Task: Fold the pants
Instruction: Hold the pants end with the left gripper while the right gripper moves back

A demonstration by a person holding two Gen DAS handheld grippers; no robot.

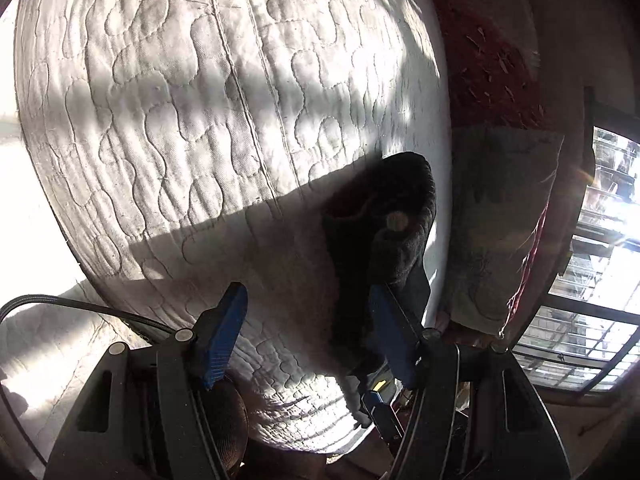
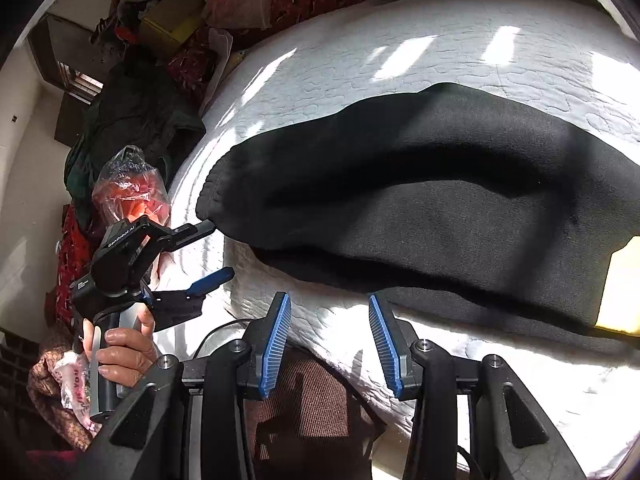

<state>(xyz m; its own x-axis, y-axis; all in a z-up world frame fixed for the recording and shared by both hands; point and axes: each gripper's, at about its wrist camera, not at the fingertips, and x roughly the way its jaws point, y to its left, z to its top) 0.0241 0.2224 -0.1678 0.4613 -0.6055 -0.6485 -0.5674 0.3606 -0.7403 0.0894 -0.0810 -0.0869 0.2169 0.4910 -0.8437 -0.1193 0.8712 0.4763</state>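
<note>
Right gripper (image 2: 330, 340): nearest to its own lens; jaws parted, nothing between the blue pads, only quilt below them. It sits just short of the pants' near long edge, not touching.
Left gripper (image 2: 212, 252): seen from the right wrist view at the pants' left end; fingers spread, upper finger tip right at the hem edge, lower finger clear of it over quilt. No cloth is pressed between the pads (contact of the upper tip cannot be settled).
Left gripper, own view (image 1: 308, 332): jaws apart, bare quilt between the pads; dark cloth lies against the outer side of the right-hand finger.
Hand (image 2: 124, 354): wraps the left gripper's handle, off the mattress edge, on the side away from the pants.
Pants (image 2: 420, 208): black, lying flat on the white quilted mattress (image 2: 400, 44), already doubled, one layer over another with a fold ridge along the middle.
Long axis: runs left to right across the right wrist view, from the hem end by the left gripper toward the far right, where the end leaves the frame.
Nearer hand: left for the hem end, right for the long near edge (my judgement: the next fold turns on lifting the left end along that axis).
Beyond the pants: sunlit quilt, then heaped clothes and bags (image 2: 192, 12) past the mattress.
</note>
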